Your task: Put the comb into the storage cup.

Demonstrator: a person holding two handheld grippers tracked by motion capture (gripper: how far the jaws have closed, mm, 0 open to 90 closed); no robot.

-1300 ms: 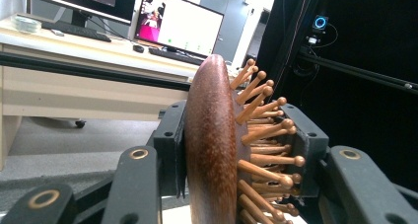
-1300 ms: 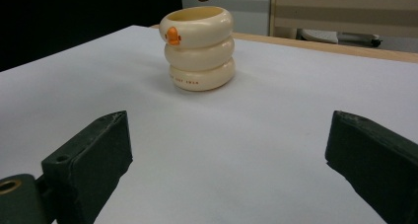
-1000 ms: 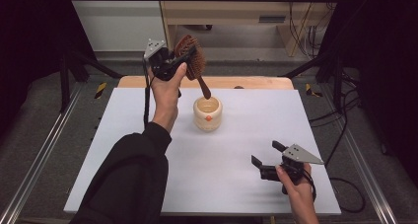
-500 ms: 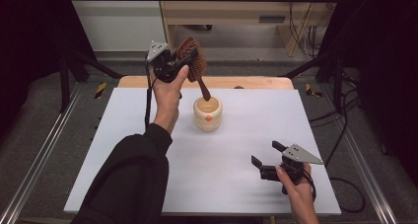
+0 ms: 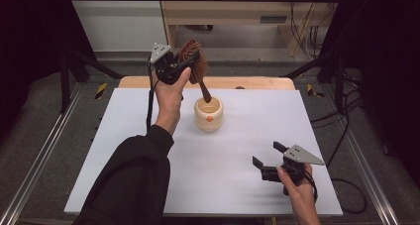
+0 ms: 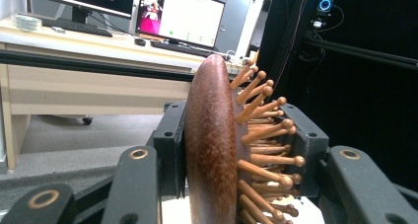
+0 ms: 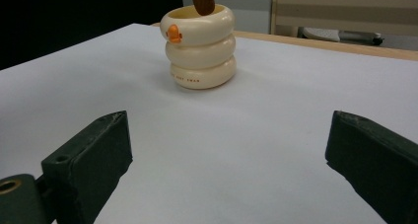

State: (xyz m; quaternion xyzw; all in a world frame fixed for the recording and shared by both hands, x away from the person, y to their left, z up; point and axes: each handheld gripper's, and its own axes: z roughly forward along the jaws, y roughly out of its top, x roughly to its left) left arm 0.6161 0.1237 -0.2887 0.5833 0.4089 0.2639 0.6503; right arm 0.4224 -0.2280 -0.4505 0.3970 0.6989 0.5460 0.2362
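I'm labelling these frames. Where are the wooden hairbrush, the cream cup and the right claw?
wooden hairbrush (image 6: 211,150): left gripper view, its smooth brown back.
cream cup (image 7: 201,54): right gripper view, its middle ring.
right claw (image 5: 267,154): high view, midway between its open tips.

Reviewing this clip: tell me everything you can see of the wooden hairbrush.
The hairbrush is dark reddish-brown wood with an oval head and lighter wooden pins tipped with small balls. The left gripper is shut on its head, one jaw on the smooth back, the other against the pins. It hangs tilted above the table, handle down, with the handle's end inside the mouth of the cream ringed cup. Whether the handle touches the cup is unclear.
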